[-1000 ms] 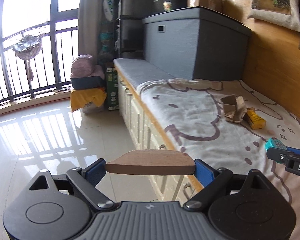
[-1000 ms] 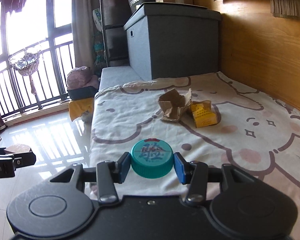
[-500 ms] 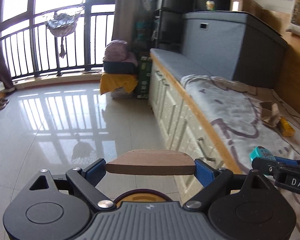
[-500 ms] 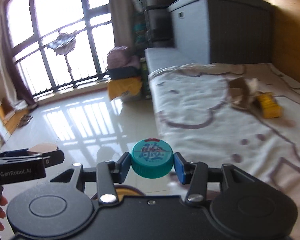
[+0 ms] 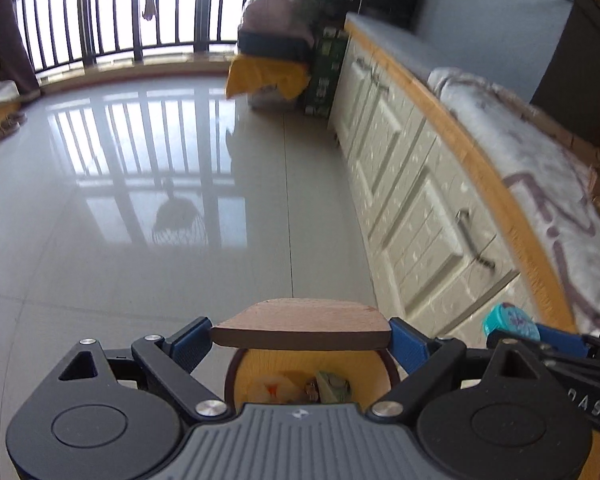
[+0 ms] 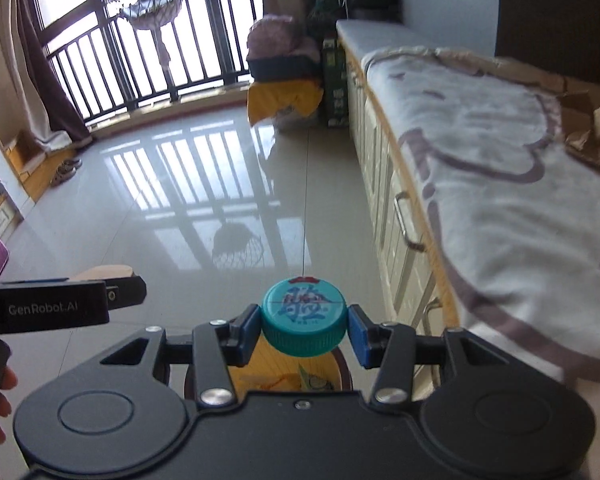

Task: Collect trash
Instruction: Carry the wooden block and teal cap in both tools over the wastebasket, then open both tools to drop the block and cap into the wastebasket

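Right wrist view: the right gripper (image 6: 304, 330) pinches a teal bottle cap (image 6: 303, 322) between its blue pads at lower centre, hanging just above the mouth of a round waste bin (image 6: 342, 368) whose dark rim and yellow inside peek out beneath it. In the left wrist view the left gripper (image 5: 300, 336) clamps a flat wooden lid (image 5: 300, 326) at its two ends, jaws spread wide around it, held over the same bin (image 5: 236, 376), where scraps already lie. The risks, as I judge them: the cap sits toward the near rim of the bin rather than over its middle, so letting go here could bounce it off the rim and send it rolling across the glossy tiled floor (image 6: 180, 208); the lid, gripped only by its ends, could twist or slip and fall into the bin; and the two grippers are close together, so one could knock the other. More trash waits on the blanket-covered bench (image 6: 500, 168) at right: torn brown cardboard (image 6: 588, 128) near the frame edge. Count: two grippers, one bottle cap, one lid, one bin, one cardboard clump; the scraps inside the bin are too hidden to count.
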Tool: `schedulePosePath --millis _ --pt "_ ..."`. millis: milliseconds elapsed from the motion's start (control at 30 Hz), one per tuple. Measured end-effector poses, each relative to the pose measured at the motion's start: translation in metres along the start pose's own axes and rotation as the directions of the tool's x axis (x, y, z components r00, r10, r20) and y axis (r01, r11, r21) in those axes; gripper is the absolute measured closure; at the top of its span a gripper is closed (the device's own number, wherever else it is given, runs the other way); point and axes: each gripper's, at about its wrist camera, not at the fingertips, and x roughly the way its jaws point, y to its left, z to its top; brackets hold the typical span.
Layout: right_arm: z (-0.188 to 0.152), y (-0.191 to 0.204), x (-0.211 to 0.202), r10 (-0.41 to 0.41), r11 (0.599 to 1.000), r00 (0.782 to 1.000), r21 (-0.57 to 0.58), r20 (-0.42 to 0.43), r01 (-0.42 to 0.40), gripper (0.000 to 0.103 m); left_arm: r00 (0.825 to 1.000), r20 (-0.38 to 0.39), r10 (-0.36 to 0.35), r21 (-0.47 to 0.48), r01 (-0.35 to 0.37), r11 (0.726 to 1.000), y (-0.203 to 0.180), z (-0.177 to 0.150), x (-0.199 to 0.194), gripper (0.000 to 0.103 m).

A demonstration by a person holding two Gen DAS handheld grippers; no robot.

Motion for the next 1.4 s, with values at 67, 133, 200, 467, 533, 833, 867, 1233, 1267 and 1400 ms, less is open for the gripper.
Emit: schedulePosePath --millis 67,133,200,467,533,833,867,1233,1267,1400 --pt "0.000 -0.003 0.012 0.010 1.000 0.999 0.015 -0.032 -0.010 0.055 0.998 -0.056 -0.002 0.003 0.002 1.000 0.002 -0.005 0.017 0.010" --pt "0.002 -0.006 0.022 0.027 0.999 0.998 0.037 -0.056 -0.025 0.055 0.994 -0.111 -0.008 0.001 0.008 1.000 0.005 -0.011 0.034 0.010" --pt "0.003 -0.007 0.033 0.047 0.998 0.995 0.055 -0.085 -0.043 0.055 0.987 -0.162 -0.014 -0.002 0.014 1.000 0.008 -0.016 0.049 0.010" --pt "0.003 0.000 0.076 0.087 0.995 0.978 0.056 -0.188 -0.077 0.055 0.950 -0.311 -0.039 0.039 0.053 0.998 0.002 -0.035 0.100 0.010" --pt "0.005 0.000 0.087 0.094 0.995 0.973 0.061 -0.210 -0.083 0.055 0.942 -0.333 -0.043 0.046 0.062 0.997 0.000 -0.038 0.109 0.010" --pt "0.007 0.001 0.130 0.115 0.991 0.949 0.105 -0.295 -0.087 0.055 0.902 -0.429 -0.055 0.077 0.098 0.992 -0.002 -0.056 0.141 0.010" --pt "0.006 0.001 0.133 0.117 0.990 0.946 0.110 -0.302 -0.088 0.055 0.897 -0.438 -0.056 0.077 0.100 0.992 -0.002 -0.057 0.144 0.010" --pt "0.007 0.004 0.162 0.165 0.976 0.933 0.189 -0.321 -0.107 0.055 0.865 -0.497 -0.063 0.066 0.110 0.992 0.000 -0.068 0.170 0.010" --pt "0.007 0.004 0.162 0.181 0.971 0.933 0.204 -0.312 -0.121 0.055 0.865 -0.497 -0.067 0.058 0.110 0.992 0.001 -0.068 0.171 0.010" --pt "0.010 0.004 0.163 0.254 0.945 0.931 0.270 -0.263 -0.182 0.049 0.870 -0.483 -0.101 0.016 0.124 0.992 0.003 -0.067 0.173 0.010"
